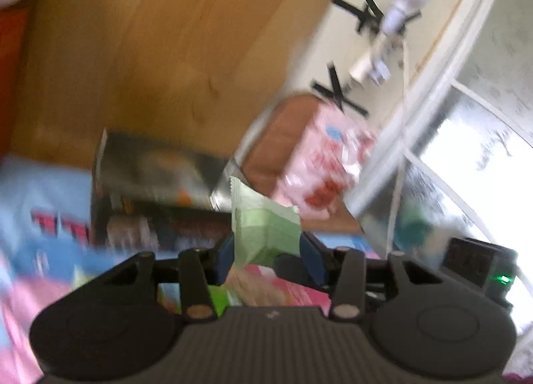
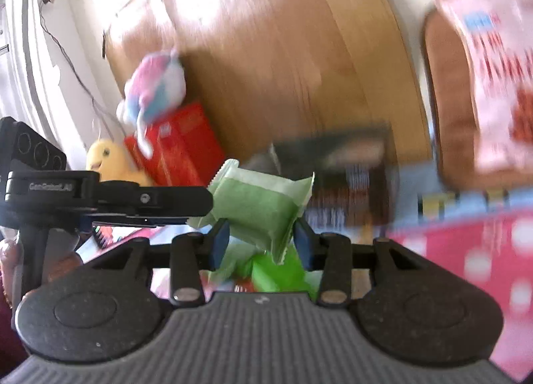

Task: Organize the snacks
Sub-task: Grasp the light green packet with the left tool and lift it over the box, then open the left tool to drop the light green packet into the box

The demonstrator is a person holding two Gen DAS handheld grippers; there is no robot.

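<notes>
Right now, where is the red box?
In the right wrist view, the red box stands left of centre against the wooden cabinet, under a pastel plush toy and beside a yellow plush.

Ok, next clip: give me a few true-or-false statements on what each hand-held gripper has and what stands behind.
1. The left hand-held gripper has a pale green packet between its blue pads. True.
2. The right hand-held gripper holds a red box. False: it holds a green packet; the red box stands behind.
3. A pink snack bag leans in front of a brown chair back. True.
4. The yellow plush toy sits on top of the red box. False: it sits beside the box; a pink, white and blue plush is on top.
</notes>
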